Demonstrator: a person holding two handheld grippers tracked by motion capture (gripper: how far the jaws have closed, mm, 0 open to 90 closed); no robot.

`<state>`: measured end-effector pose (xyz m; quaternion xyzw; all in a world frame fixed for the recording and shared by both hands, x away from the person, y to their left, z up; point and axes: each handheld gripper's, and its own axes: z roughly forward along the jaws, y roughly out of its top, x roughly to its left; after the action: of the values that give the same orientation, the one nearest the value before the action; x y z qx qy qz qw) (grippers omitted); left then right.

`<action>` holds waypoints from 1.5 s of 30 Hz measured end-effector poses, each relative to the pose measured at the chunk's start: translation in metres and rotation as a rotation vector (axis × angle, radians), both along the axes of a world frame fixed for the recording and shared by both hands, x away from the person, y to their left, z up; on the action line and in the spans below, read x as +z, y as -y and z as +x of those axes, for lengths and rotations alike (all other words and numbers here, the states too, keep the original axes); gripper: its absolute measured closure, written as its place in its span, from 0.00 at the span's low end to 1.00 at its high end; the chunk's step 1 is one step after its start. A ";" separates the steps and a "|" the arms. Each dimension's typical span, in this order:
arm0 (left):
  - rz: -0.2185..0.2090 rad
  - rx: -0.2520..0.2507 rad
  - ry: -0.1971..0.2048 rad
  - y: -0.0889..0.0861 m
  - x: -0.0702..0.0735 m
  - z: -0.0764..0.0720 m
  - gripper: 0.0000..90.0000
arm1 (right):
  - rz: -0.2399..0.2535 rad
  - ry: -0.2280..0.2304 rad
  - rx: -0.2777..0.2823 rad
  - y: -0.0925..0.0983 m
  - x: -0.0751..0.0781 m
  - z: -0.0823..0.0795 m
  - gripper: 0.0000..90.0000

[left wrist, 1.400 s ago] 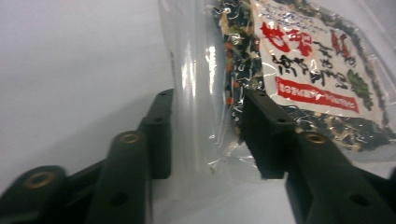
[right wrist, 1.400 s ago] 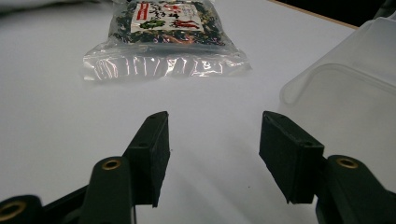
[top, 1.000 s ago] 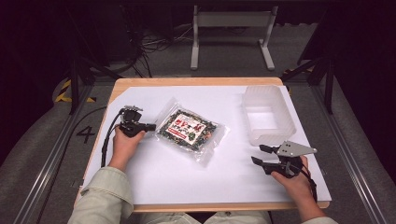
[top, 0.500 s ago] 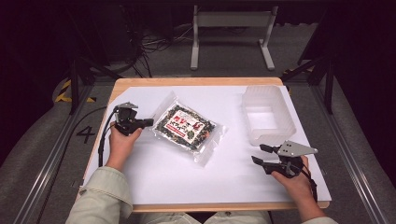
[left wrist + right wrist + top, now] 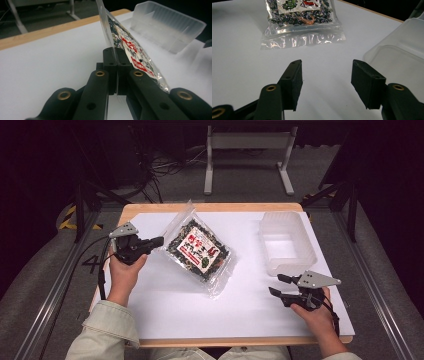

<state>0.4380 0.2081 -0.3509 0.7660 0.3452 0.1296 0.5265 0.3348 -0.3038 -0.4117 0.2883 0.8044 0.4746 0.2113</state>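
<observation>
White-topped table [image 5: 165,305]: bag [image 5: 199,251], tub [image 5: 286,243]

High view looks down over the table [image 5: 165,315]; gripper views sit low, sharing the bag [image 5: 199,251]

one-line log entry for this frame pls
left gripper: shut on snack bag edge, bag tilted up | right gripper: open, holds nothing | clear container: empty, on table
</observation>
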 end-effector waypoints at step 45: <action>-0.073 -0.321 0.174 0.026 0.107 -0.068 1.00 | 0.175 -0.073 0.283 -0.045 0.066 0.039 0.32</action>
<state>0.3697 0.1816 -0.2439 0.7776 0.1760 0.0970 0.5958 0.3736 -0.2587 -0.3459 0.2065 0.7998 0.5569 0.0869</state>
